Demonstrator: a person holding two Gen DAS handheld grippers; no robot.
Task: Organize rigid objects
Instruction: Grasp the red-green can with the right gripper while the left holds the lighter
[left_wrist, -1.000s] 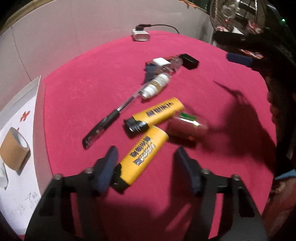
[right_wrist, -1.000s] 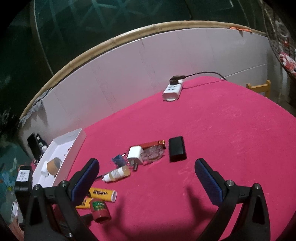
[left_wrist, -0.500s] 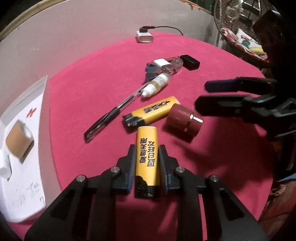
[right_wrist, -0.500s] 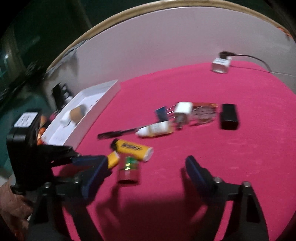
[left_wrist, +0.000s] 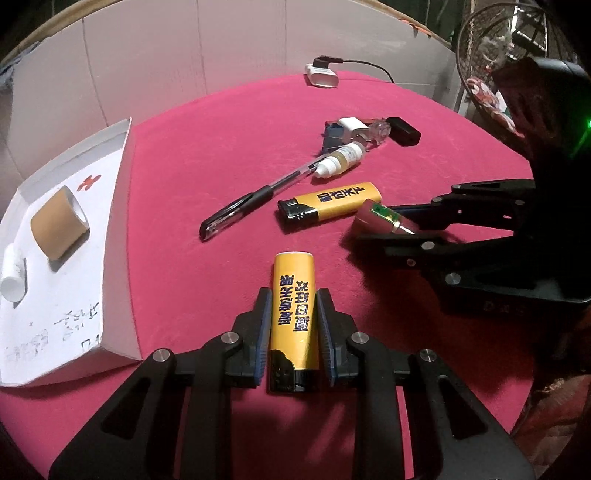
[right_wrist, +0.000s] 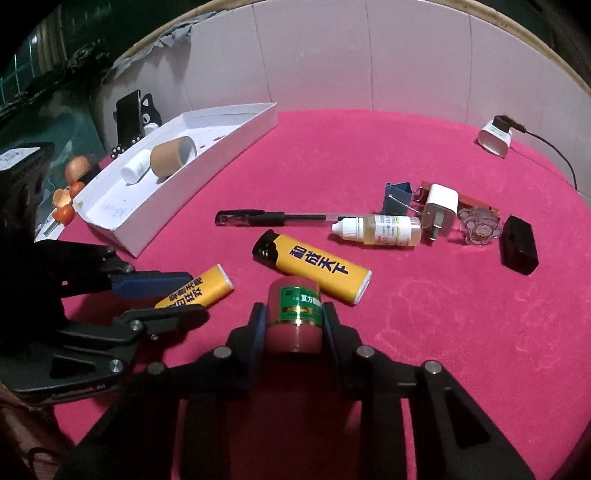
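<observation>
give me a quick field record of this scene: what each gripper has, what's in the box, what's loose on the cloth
left hand-held gripper: shut on a yellow lighter with blue print
right hand-held gripper: shut on a small dark red jar with a green label
white cardboard box: brown tape roll, small white bottle
loose on red cloth: second yellow lighter, black pen, dropper bottle, white plug, black block
</observation>
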